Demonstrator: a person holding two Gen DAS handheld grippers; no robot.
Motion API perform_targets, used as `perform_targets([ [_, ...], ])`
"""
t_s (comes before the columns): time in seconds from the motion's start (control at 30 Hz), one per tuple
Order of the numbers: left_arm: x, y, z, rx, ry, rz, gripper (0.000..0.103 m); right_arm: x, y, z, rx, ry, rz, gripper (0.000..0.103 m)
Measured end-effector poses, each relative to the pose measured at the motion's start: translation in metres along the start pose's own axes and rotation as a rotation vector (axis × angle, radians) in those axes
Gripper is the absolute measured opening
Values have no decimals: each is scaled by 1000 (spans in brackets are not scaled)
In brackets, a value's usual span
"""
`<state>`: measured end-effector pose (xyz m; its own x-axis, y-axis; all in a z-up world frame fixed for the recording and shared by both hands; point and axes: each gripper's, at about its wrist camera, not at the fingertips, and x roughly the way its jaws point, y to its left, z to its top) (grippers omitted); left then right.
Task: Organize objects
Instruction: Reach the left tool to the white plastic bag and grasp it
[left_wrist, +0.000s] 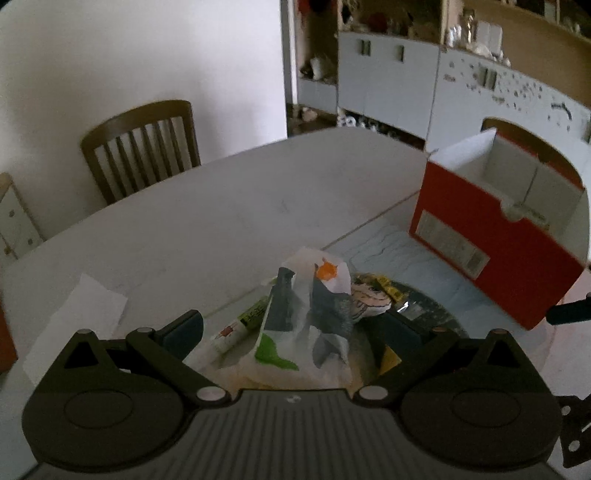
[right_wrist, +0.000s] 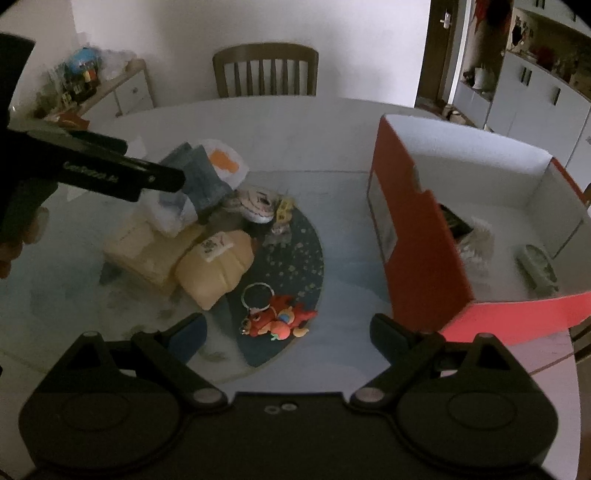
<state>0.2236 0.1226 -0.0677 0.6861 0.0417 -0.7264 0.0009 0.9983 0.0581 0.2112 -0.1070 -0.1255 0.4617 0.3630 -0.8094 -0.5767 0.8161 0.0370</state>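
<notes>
A red dragon keychain (right_wrist: 277, 318) lies nearest, on a dark round mat (right_wrist: 295, 258) just left of the red box (right_wrist: 413, 258), between the spread, empty fingers of the right gripper (right_wrist: 288, 332). Farther left of the box, the left gripper (left_wrist: 295, 328) hangs open over a crumpled paper packet (left_wrist: 314, 317) on a pile of pouches.

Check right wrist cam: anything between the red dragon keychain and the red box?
Nothing. In the right wrist view only bare placemat and tabletop separate the red dragon keychain from the red box.
</notes>
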Motion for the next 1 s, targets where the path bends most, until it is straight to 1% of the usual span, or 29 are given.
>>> perform_targets([
  [0.17, 29, -1, 3, 36, 43, -6, 103, 16, 0, 2, -4, 29, 4, 94],
  [0.33, 52, 5, 3, 11, 103, -25, 103, 30, 0, 4, -14, 48, 12, 93],
  [0.57, 61, 16, -1, -25, 123, -43, 102, 51, -2, 5, -5, 85, 21, 83],
  [0.63, 60, 18, -2, -39, 121, -52, 102, 54, -1, 4, -6, 89, 26, 82],
  [0.7, 60, 19, -2, -37, 121, -51, 95, 56, 1, 3, -17, 94, 31, 79],
  [0.77, 60, 18, -3, -34, 127, -50, 78, 57, 3, 2, -35, 90, 26, 78],
  [0.83, 60, 18, -2, -36, 128, -52, 70, 58, 5, 3, -49, 89, 25, 76],
  [0.9, 59, 18, -2, -38, 123, -48, 69, 57, 6, 4, -61, 85, 26, 71],
  [0.93, 58, 18, -2, -40, 122, -49, 64, 56, 7, 4, -69, 84, 26, 66],
  [1.0, 56, 18, -1, -38, 118, -44, 61, 55, 9, 4, -78, 83, 23, 63],
])
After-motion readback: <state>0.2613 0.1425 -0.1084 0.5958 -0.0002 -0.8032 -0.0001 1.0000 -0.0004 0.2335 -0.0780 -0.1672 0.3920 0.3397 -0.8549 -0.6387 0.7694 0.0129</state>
